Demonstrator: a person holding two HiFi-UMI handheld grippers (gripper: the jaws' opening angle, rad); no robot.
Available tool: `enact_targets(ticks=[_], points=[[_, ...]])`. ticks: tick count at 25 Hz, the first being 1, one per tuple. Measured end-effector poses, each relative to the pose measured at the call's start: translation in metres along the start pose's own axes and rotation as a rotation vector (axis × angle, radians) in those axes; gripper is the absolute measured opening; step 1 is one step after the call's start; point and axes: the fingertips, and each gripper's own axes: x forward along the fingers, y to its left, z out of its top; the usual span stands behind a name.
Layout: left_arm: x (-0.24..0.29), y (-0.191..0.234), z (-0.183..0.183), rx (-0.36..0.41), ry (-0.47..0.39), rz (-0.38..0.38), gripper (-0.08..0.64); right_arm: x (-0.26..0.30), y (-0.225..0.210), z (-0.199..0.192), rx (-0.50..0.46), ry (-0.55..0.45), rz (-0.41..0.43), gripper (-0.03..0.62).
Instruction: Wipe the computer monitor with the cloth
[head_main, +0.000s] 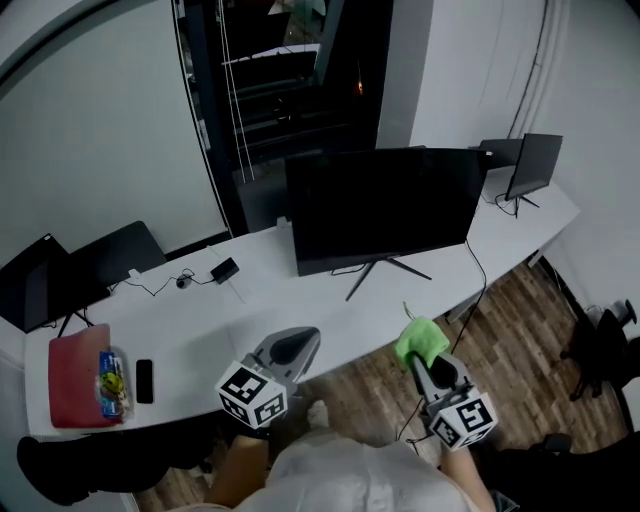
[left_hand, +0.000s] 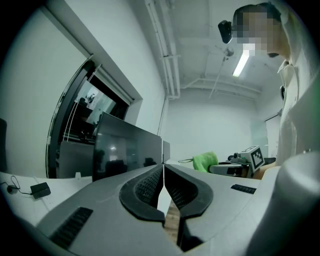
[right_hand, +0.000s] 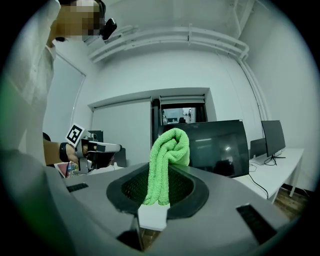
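Right gripper tight on green cloth; left gripper jaws together.

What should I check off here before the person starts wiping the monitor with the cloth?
1. Cloth gripped: ok. The green cloth is clamped in the right claw, with its folded end sticking out past the tips.
2. Left claw out of the way: ok. It is shut and empty, held low over the desk edge.
3. Monitor ahead: ok. Its dark screen faces the person.
4. Path to the screen: ok. Nothing stands between cloth and screen.
5. Cloth on the screen: not ok. They are apart.
6. Stand steady under pressure: cannot tell.
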Motion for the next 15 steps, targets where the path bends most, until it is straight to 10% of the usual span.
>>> enact_targets(ticks=[15], points=[[0.04,0.12,0.048,0.015,-0.04,0.048,0.018,0.153,-0.01,0.042,-0.019,-0.037,0.145,0.069]])
